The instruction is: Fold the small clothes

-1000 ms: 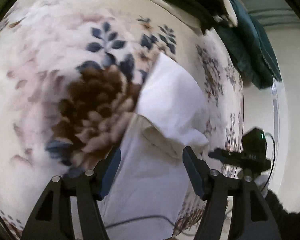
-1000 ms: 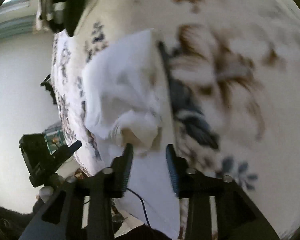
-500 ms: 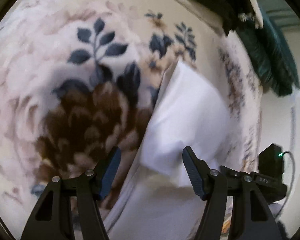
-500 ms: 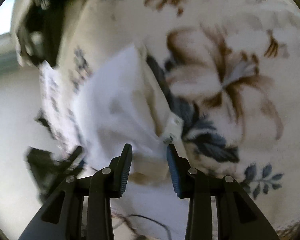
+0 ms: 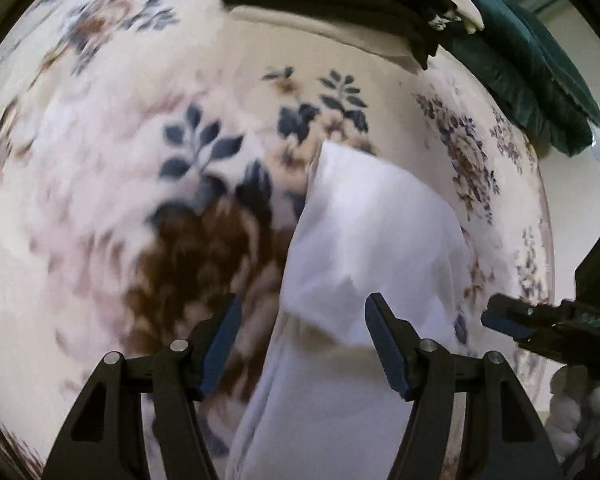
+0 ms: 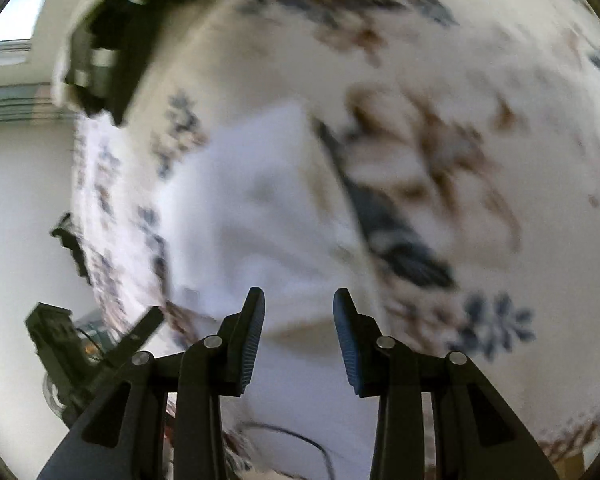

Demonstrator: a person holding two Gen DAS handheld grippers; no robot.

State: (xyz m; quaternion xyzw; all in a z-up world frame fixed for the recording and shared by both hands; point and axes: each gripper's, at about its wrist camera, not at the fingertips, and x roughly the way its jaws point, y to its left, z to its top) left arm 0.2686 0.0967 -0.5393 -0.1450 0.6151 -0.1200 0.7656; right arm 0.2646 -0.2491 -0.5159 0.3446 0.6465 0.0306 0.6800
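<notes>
Both hand-held grippers, left (image 5: 302,340) and right (image 6: 299,330), wide apart, empty, over smooth folded white cloth (image 5: 376,236) on plush floral blanket (image 5: 100,200).

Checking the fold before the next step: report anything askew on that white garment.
The white garment lies slanted on the floral blanket, its near flap folded over unevenly with a ragged edge. Both views are blurred; nothing looks spilled or damaged.

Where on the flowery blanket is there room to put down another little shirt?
The open stretch of floral blanket, left of the white garment, is bare. It is crowded at the far end, where dark folded clothes and a teal cloth are piled.
</notes>
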